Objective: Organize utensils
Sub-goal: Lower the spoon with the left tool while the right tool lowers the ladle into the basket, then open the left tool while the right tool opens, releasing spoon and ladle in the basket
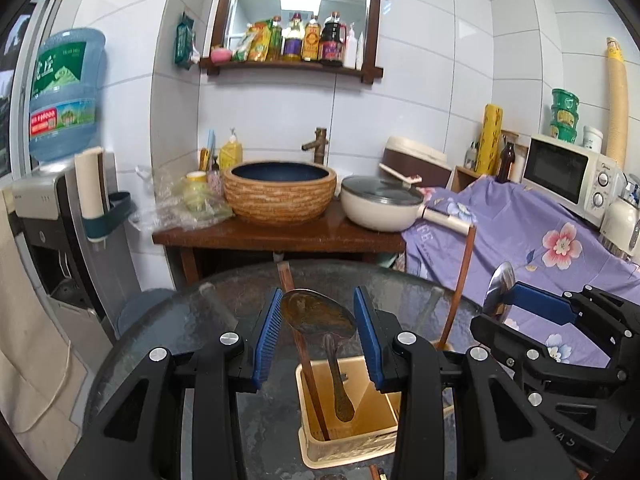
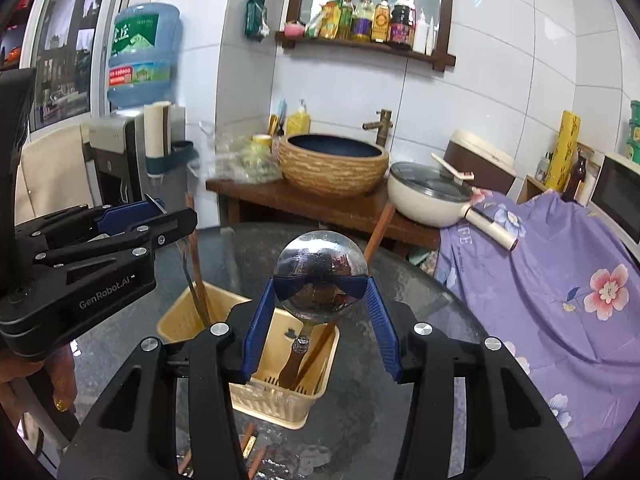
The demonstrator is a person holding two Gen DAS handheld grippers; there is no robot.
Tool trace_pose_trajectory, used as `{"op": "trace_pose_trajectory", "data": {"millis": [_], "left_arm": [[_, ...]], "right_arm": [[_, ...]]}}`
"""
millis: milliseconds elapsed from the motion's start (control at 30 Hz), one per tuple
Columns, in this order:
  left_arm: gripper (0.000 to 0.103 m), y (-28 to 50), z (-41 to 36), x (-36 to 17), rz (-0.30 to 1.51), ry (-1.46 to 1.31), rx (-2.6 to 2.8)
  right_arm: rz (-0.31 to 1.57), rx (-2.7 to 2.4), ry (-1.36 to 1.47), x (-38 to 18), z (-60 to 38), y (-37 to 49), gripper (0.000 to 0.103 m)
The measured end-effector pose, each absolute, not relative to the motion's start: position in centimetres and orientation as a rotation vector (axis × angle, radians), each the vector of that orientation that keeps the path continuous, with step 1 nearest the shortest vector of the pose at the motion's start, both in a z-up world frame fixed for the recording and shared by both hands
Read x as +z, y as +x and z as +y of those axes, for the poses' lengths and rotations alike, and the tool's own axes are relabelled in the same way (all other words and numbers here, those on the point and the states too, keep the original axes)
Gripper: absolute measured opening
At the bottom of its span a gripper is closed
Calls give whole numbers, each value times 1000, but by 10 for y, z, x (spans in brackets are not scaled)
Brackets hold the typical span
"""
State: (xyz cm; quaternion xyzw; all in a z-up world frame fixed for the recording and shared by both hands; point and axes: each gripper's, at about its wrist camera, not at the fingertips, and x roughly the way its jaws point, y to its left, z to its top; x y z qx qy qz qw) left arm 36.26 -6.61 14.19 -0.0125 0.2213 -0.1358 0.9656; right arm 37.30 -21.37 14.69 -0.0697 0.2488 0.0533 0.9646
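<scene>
A beige two-compartment utensil holder (image 1: 348, 446) (image 2: 276, 404) stands on the round glass table (image 1: 180, 320). My left gripper (image 1: 317, 294) is shut on the bowl of a tarnished metal spoon (image 1: 320, 314), whose handle hangs down into the holder. In the right wrist view the left gripper (image 2: 156, 204) sits at the left, the spoon's edge showing between its pads. My right gripper (image 2: 320, 280) (image 1: 500, 296) is shut on the bowl of a shiny steel spoon (image 2: 320, 258); its brown handle reaches into the holder's other compartment. Brown chopsticks (image 1: 306, 364) (image 2: 374, 236) lean in the holder.
Loose chopsticks (image 2: 250, 438) lie on the glass near the table's front edge. Behind the table stand a wooden stand with a basin (image 1: 280, 192) and a white pan (image 1: 382, 206). A purple floral cloth (image 2: 560, 280) covers the right side. A hand (image 2: 60, 396) grips the left tool.
</scene>
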Motion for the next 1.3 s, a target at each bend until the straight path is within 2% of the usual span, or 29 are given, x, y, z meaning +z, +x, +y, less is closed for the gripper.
{"op": "trace_pose_trajectory", "data": {"millis": [367, 833, 900, 967, 1067, 1167, 1300], "left_arm": [[36, 371, -72, 104, 523, 6, -280], [36, 371, -77, 85, 555, 36, -292], [36, 369, -75, 89, 544, 31, -294], [41, 365, -73, 94, 534, 27, -296], [48, 355, -67, 104, 502, 20, -292], [63, 340, -59, 112, 465, 17, -277], [77, 317, -48, 115, 434, 1, -263]], "right_arm": [[567, 120, -124, 105, -217, 380, 47], [566, 133, -122, 96, -219, 379, 48], [551, 138, -114, 96, -221, 377, 53], [537, 136, -100, 99, -224, 375, 57], [520, 144, -87, 104, -225, 370, 57], [493, 141, -92, 109, -225, 358, 60], [457, 145, -65, 112, -226, 337, 63]]}}
